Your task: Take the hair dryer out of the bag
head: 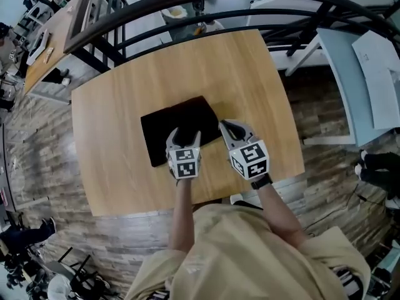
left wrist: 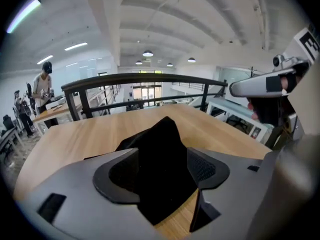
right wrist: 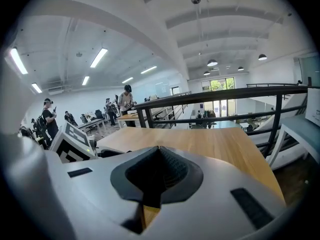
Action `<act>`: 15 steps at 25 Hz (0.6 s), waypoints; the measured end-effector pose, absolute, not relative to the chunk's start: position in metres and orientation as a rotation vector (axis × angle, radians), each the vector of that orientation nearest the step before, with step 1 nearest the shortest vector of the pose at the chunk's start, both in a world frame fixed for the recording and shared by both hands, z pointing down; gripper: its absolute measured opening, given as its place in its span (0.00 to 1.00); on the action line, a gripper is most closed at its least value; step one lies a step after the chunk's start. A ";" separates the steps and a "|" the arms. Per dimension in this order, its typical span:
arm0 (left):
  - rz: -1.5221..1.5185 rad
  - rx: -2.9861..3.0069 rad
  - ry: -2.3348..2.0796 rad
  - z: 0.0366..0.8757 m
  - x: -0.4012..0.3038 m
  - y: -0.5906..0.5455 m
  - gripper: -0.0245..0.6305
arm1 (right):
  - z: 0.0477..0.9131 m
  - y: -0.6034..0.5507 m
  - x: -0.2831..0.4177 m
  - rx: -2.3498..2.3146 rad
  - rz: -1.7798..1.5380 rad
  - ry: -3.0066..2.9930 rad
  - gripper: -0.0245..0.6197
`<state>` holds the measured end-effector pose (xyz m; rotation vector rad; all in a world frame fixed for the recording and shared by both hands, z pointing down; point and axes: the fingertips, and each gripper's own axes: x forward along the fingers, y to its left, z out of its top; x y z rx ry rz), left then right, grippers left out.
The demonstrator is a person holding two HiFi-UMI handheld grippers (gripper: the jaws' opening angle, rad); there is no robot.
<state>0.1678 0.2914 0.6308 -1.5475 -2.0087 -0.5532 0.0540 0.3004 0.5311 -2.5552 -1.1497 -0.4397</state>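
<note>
A flat black bag [head: 178, 120] lies in the middle of the wooden table [head: 250, 74]. No hair dryer shows in any view. My left gripper [head: 185, 135] is at the bag's near edge. In the left gripper view its jaws [left wrist: 162, 156] stand apart, and a raised peak of the black bag [left wrist: 160, 134] stands between them. My right gripper [head: 222, 125] is just right of the bag's near right corner. It is shut with nothing between its jaws [right wrist: 159, 151], and it points along the bare tabletop [right wrist: 220, 144]. It also shows from the side in the left gripper view [left wrist: 250, 86].
A black railing [head: 187, 5] curves around the table's far side. White tables [head: 369, 74] stand to the right on the wooden floor [head: 325, 111]. The table's near edge [head: 156, 208] is just in front of the person. People stand at distant desks [right wrist: 125, 101].
</note>
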 end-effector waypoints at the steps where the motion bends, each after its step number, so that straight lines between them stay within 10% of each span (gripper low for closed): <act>1: -0.537 -1.521 -1.980 0.641 0.169 0.297 0.51 | 0.537 0.305 0.054 -2.547 -0.451 -1.149 0.06; 15: -0.399 -1.440 -1.757 0.716 0.186 0.339 0.42 | 0.583 0.352 0.055 -2.422 -0.502 -1.160 0.06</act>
